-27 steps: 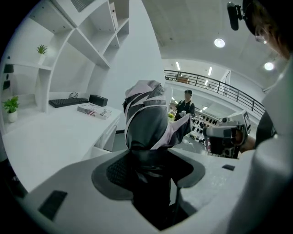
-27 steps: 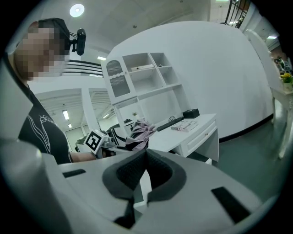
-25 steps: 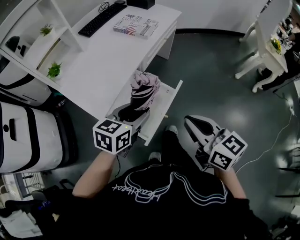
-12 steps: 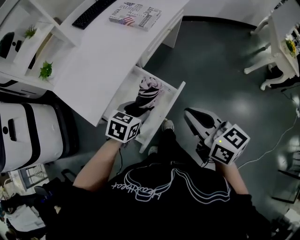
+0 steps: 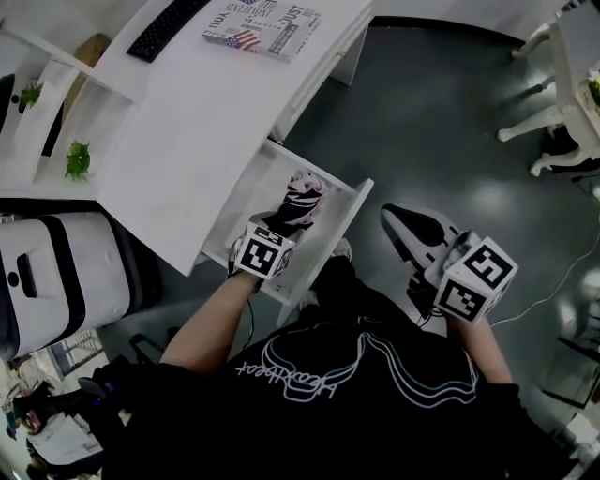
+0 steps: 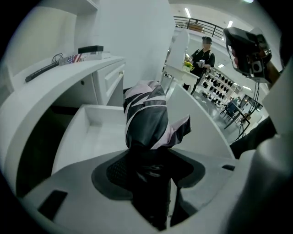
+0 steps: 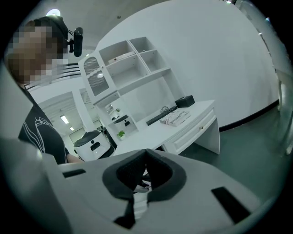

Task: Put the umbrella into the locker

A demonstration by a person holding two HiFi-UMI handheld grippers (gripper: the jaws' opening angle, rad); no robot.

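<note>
A folded umbrella (image 5: pixel 302 191), black with pink and white stripes, stands nearly upright inside the open white drawer (image 5: pixel 348 219) of the desk. My left gripper (image 5: pixel 279 223) is shut on its dark lower part and points steeply down into the drawer. In the left gripper view the umbrella (image 6: pixel 149 118) rises from between the pads of that gripper (image 6: pixel 151 170), with the drawer's floor (image 6: pixel 94 139) behind it. My right gripper (image 5: pixel 397 217) hangs over the dark floor to the right of the drawer, shut, with nothing in it; in its own view this gripper (image 7: pixel 144 159) faces the desk.
The white desk top (image 5: pixel 197 112) carries a keyboard (image 5: pixel 165 28) and a printed box (image 5: pixel 262 22). Shelves with small plants (image 5: pixel 77 159) stand at the left, above a white appliance (image 5: pixel 56 272). Another white table (image 5: pixel 574 84) is at the far right. A person (image 6: pixel 203 55) stands in the background.
The left gripper has come down and tipped forward, lowering the umbrella from above the drawer into it. The right gripper has drifted a little to the right.
</note>
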